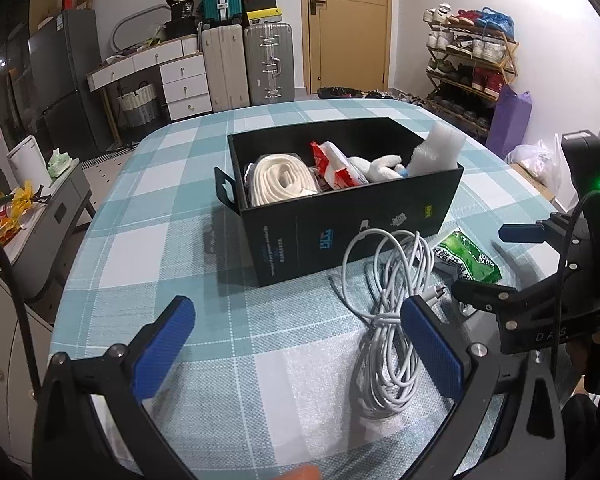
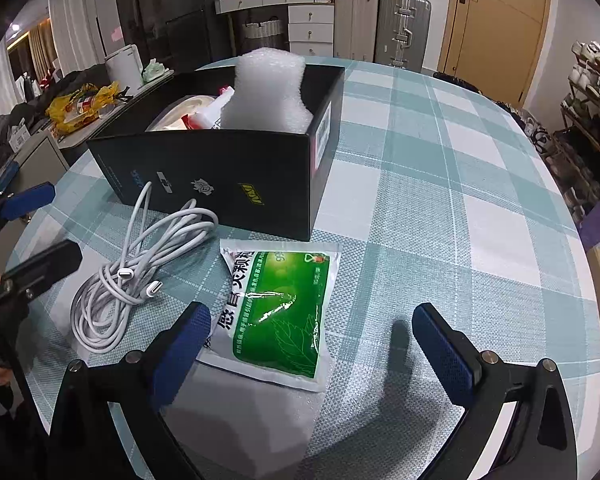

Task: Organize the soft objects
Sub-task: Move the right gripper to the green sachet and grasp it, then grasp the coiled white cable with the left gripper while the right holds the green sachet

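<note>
A black box [image 1: 340, 220] [image 2: 220, 176] stands on the checked tablecloth and holds a coiled white rope [image 1: 280, 178], a red and white packet [image 1: 336, 166], a white plush toy [image 1: 380, 168] and a white foam piece [image 1: 440, 148] [image 2: 268, 92]. In front of the box lie a tangled white cable [image 1: 392, 320] [image 2: 140, 272] and a green sachet [image 1: 468, 260] [image 2: 280, 312]. My left gripper [image 1: 298, 344] is open, its right finger beside the cable. My right gripper [image 2: 320, 344] is open just above the sachet's near end, holding nothing; it also shows at the right [image 1: 496, 264].
A sheet of bubble wrap [image 1: 300, 400] [image 2: 240, 420] lies under the cable at the table's near edge. Suitcases [image 1: 248, 64], a drawer unit [image 1: 180, 80], a shoe rack [image 1: 468, 60] and a door [image 1: 348, 20] stand beyond the table.
</note>
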Demonstrator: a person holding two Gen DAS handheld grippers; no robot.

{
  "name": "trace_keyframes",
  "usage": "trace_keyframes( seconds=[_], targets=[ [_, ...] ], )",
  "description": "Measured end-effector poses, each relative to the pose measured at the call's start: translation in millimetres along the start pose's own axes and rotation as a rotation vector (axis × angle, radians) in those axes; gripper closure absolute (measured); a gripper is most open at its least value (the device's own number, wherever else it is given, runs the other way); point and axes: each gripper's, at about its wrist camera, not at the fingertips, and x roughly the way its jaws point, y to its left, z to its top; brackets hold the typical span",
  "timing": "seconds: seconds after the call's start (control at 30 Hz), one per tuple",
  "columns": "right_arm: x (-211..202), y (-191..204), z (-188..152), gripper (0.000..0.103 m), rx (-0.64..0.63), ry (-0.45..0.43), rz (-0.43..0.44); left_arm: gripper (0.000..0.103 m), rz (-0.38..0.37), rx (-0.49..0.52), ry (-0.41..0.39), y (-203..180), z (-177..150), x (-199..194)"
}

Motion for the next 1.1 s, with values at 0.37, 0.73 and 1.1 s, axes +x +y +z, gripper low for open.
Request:
trace_keyframes(
  seconds=[0.37, 0.73, 1.1],
  targets=[
    [7, 3, -2, 0.001, 0.009, 0.002, -0.002, 0.0, 0.01, 0.045, 0.003, -11, -3, 0],
    [3, 9, -2, 0.035, -0.022, -0.027, 0.015, 0.0, 0.01, 0.05, 0.007, -13, -4, 0],
    [-3, 12, -1, 0.054, -0.044, -0.041, 0.018, 0.0, 0.004, 0.049, 0.015, -15, -6, 4]
  ],
)
